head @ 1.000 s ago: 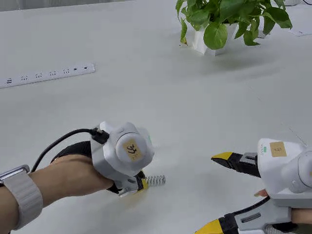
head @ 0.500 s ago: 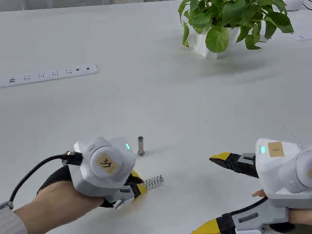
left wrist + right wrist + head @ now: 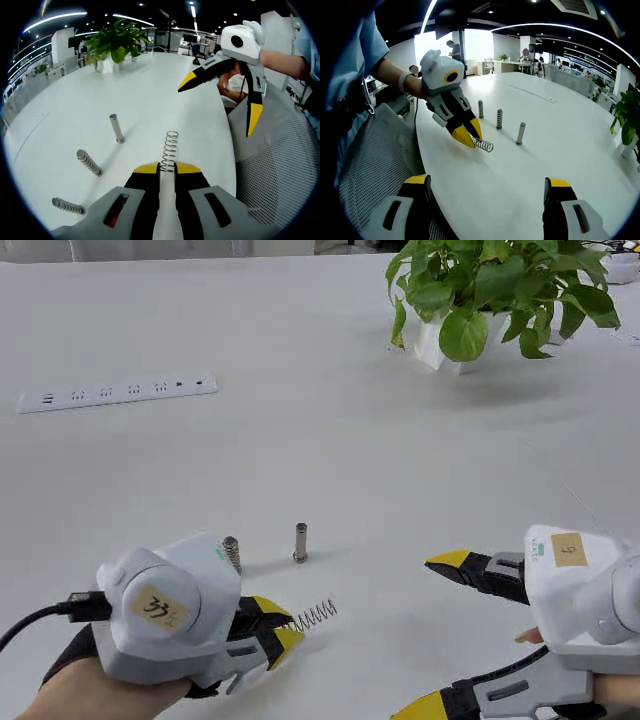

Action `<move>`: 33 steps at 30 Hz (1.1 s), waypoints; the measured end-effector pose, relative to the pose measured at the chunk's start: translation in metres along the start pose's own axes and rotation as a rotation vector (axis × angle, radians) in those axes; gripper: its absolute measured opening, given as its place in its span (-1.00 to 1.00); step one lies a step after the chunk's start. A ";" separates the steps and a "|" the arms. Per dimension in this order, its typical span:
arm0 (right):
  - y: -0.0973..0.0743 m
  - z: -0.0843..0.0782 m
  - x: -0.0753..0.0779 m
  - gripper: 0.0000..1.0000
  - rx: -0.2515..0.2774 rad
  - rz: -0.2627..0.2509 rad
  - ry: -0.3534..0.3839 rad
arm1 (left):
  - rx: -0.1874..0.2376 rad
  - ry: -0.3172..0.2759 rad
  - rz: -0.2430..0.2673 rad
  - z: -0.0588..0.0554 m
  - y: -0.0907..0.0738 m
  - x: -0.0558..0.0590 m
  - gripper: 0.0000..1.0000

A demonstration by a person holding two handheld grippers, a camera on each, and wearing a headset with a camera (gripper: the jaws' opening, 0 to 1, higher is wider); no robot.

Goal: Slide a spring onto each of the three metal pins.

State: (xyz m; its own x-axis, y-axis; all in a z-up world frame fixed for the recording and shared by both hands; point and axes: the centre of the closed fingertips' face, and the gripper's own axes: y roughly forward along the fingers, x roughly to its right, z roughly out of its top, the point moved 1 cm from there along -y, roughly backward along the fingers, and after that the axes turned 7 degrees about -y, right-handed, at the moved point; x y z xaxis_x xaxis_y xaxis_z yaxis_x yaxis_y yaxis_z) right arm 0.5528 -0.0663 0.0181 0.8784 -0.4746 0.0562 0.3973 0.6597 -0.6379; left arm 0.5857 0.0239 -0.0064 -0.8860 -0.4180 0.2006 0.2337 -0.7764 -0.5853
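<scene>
head view: your left gripper (image 3: 283, 632) clamps one end of the spring (image 3: 314, 614) near the bare pin (image 3: 300, 542); left gripper view: likely light and bendy, best held by its tail; right gripper view: your right gripper (image 3: 487, 181) gapes empty.

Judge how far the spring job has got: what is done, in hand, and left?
Done: the end pin and the middle pin carry springs. In hand: the left claw is shut on a spring. Left: sliding it onto the bare pin; the right claw is open.
</scene>
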 end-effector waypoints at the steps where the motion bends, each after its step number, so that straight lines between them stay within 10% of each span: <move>1: 0.000 0.003 0.000 0.87 0.003 0.001 -0.006 | 0.013 -0.003 0.002 0.000 -0.002 0.001 -0.87; 16: 0.016 0.043 -0.018 0.81 0.038 0.079 -0.104 | 0.103 -0.009 -0.028 -0.010 -0.037 0.020 -0.87; 33: 0.040 0.069 -0.039 0.67 -0.001 0.228 -0.246 | 0.151 -0.033 -0.009 -0.016 -0.069 0.015 -0.87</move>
State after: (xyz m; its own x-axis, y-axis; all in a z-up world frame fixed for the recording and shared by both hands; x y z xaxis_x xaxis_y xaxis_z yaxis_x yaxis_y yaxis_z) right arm 0.5533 0.0191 0.0433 0.9825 -0.1598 0.0959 0.1831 0.7321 -0.6561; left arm 0.5497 0.0785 0.0240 -0.8751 -0.4245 0.2324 0.2859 -0.8410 -0.4594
